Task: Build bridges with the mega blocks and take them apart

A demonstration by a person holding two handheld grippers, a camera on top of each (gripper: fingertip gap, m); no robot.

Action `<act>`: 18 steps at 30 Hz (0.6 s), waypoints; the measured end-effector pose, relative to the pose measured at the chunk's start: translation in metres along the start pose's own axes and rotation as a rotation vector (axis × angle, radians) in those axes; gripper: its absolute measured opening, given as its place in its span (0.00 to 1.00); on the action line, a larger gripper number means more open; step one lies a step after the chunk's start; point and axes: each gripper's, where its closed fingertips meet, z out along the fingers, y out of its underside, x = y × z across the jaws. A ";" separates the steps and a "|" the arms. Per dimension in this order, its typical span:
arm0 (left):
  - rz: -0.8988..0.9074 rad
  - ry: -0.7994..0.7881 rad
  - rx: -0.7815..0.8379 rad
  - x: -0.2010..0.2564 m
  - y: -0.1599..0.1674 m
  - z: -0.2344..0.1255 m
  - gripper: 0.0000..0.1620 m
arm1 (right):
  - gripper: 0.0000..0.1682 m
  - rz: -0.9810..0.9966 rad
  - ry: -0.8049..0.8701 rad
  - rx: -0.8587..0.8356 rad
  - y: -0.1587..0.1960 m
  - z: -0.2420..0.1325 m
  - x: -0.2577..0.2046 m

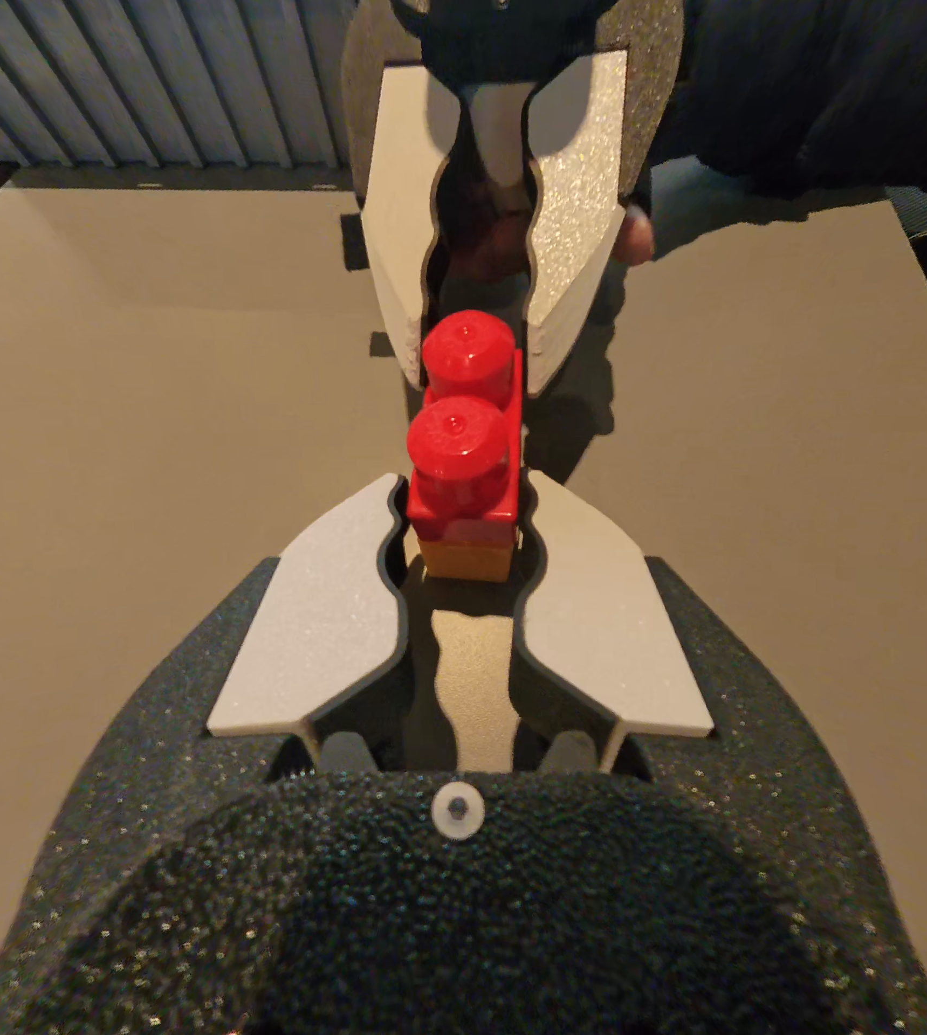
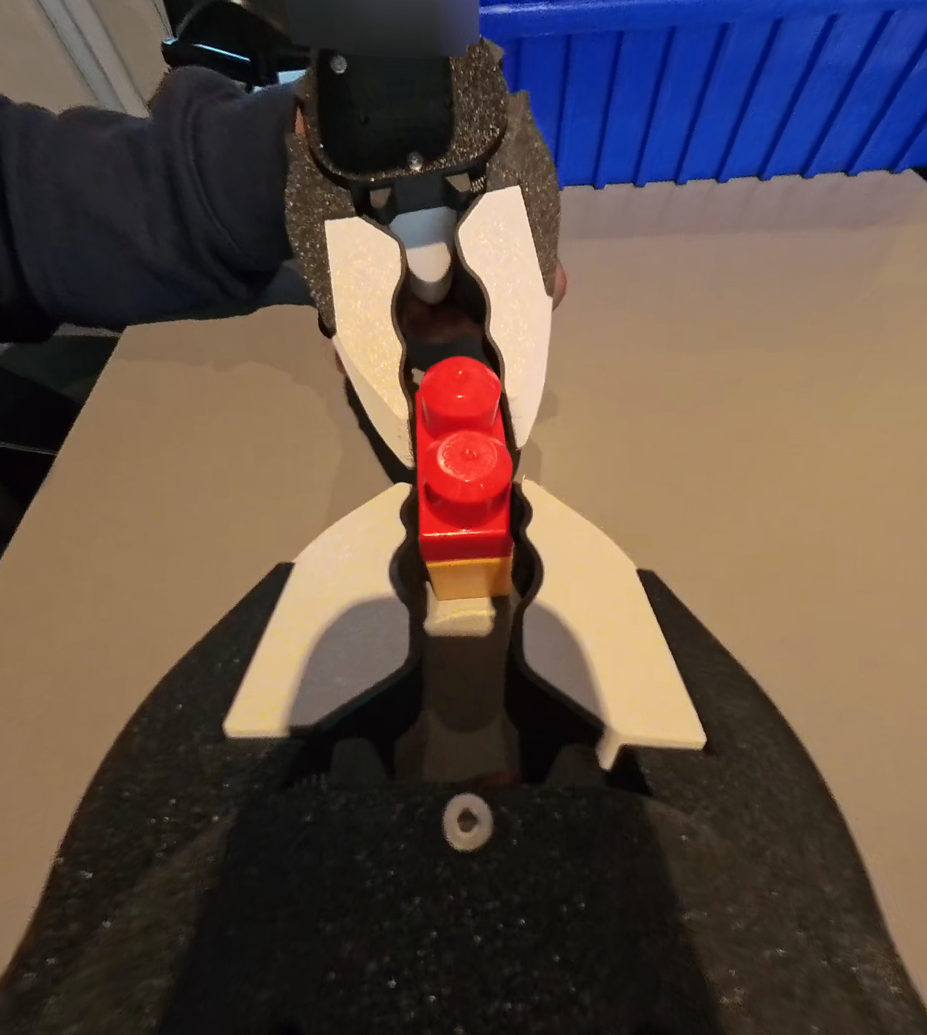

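A red two-stud block (image 1: 464, 448) sits on top of a yellow block (image 1: 466, 557) on the tan table (image 1: 169, 392). My left gripper (image 1: 464, 487) is closed on the near end of the red block. My right gripper (image 1: 475, 369) faces it from the far side, its jaws around the other end. In the right wrist view the right gripper (image 2: 464, 498) clamps the near end of the red block (image 2: 464, 481), above a yellow block (image 2: 469, 579). The left gripper (image 2: 464, 437) grips the far end. What lies under the block's middle is hidden.
A blue ribbed bin (image 2: 730, 95) stands at the far right edge of the table (image 2: 730, 448). A grey slatted wall (image 1: 141, 84) runs behind the table. A person's dark sleeve (image 2: 85, 213) reaches in from the left. The table's left edge (image 2: 57, 448) is close. The grippers are tip to tip, or close to it.
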 end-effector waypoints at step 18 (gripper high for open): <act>0.056 -0.035 0.023 0.002 0.002 0.000 0.23 | 0.19 0.002 0.037 0.033 0.001 0.001 -0.001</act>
